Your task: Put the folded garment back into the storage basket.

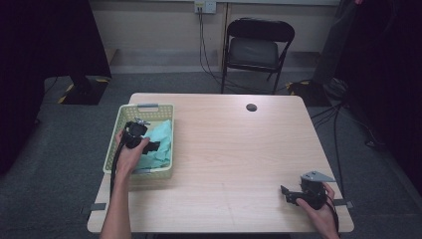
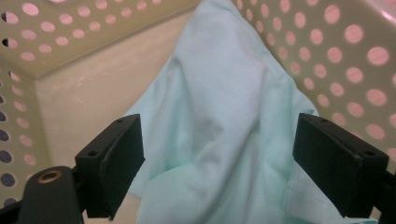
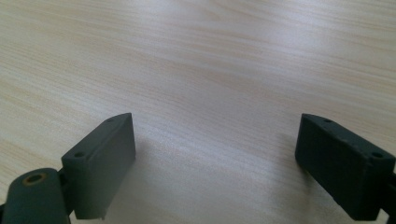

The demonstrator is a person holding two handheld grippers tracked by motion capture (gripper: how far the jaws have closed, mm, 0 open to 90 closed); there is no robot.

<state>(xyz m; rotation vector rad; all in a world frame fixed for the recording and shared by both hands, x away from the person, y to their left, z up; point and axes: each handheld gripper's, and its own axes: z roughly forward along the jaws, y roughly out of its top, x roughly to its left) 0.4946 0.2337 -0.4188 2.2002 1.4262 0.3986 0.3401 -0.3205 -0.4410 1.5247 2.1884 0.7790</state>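
left tool (image 2: 219,163): inside basket, jaws wide apart, cloth between them, pads not pressing it
right tool (image 3: 215,158): low over bare bench, jaws wide apart, nothing between
cloth (image 2: 224,107): mint green, crumpled, lying in basket against its wall
basket (image 1: 124,117): pale green, perforated, on bench (image 1: 239,149) left side

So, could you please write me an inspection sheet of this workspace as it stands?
Surface: light wooden table, with a dark round grommet.
Job's things: mint-green cloth lying in the perforated basket at the table's left.
Clutter: nothing seen.
Grippers: left tool open over the cloth, inside the basket; right tool open above bare wood.
Cables: one trails from the left tool; others hang from the wall socket.
Surroundings: folding chair, grey carpet.
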